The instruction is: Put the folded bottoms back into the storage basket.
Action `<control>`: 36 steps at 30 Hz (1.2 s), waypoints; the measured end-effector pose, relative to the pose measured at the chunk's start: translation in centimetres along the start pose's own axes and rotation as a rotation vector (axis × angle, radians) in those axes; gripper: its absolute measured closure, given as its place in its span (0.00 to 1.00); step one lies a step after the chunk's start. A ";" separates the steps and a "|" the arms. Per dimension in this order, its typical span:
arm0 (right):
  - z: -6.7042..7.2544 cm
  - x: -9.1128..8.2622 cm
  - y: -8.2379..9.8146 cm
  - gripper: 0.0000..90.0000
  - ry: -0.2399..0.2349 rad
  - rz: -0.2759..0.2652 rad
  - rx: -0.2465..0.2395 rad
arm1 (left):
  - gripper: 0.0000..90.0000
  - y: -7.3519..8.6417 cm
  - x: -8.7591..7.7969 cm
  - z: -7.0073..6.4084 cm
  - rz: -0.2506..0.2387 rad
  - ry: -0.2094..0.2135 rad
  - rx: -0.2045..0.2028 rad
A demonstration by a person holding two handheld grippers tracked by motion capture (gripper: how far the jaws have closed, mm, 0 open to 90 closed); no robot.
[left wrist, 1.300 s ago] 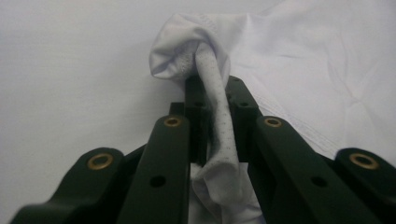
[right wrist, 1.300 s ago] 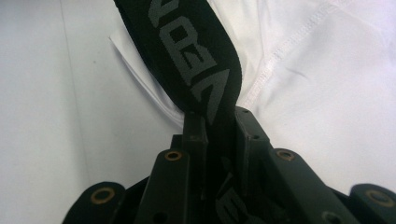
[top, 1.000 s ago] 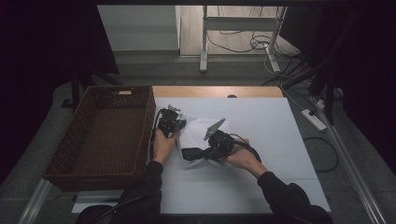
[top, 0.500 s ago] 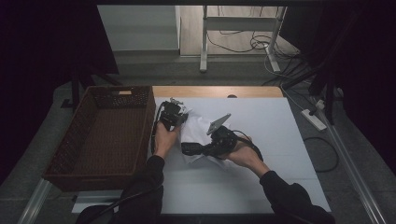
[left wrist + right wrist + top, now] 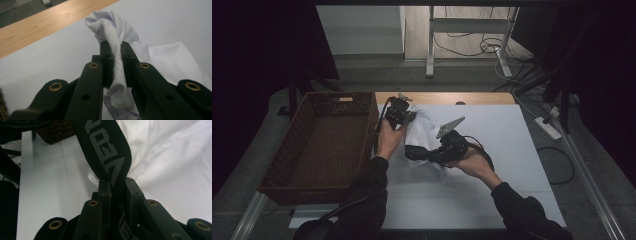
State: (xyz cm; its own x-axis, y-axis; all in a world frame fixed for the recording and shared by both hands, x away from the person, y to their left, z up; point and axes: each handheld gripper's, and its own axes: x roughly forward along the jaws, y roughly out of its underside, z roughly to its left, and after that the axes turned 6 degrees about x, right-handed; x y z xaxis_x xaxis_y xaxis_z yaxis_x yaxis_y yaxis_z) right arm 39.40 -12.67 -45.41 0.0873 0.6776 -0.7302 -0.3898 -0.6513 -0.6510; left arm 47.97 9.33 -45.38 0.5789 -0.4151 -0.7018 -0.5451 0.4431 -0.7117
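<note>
Item: white garment (image 5: 424, 132) with black waistband (image 5: 105, 147), hanging just above the desk (image 5: 512, 165) centre, at three o'clock from the wicker basket (image 5: 319, 145).

Left gripper (image 5: 399, 114): jaws pinching a bunched white fold (image 5: 113, 47), at eleven o'clock on the garment.

Right gripper (image 5: 419, 152): jaws pressing together on the waistband, at six o'clock on the garment.

Step in hand, as judged: both hands are holding the garment off the desk, probably for moving to the basket.

Next move calling for: carrying it toward nine o'clock over the basket rim, keeping both grips firm, then spreading the jaws.
</note>
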 end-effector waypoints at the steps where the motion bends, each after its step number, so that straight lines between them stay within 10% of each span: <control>1: 0.1 -0.1 -0.1 0.86 -0.003 -0.009 0.003 | 0.92 -0.2 -0.2 0.1 -0.001 0.000 0.003; 36: 2.6 -0.4 -5.9 0.86 -0.048 -0.211 -0.031 | 0.92 -3.1 -8.2 4.7 -0.066 -0.049 -0.009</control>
State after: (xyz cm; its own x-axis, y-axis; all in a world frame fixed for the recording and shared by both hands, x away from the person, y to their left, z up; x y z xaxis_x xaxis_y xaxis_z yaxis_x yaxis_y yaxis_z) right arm 39.29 -8.21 -40.69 0.1200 0.8152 -0.5666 -0.3393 -0.5027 -0.7951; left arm 47.73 15.07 -37.32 0.6427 -0.4041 -0.6509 -0.5100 0.4083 -0.7571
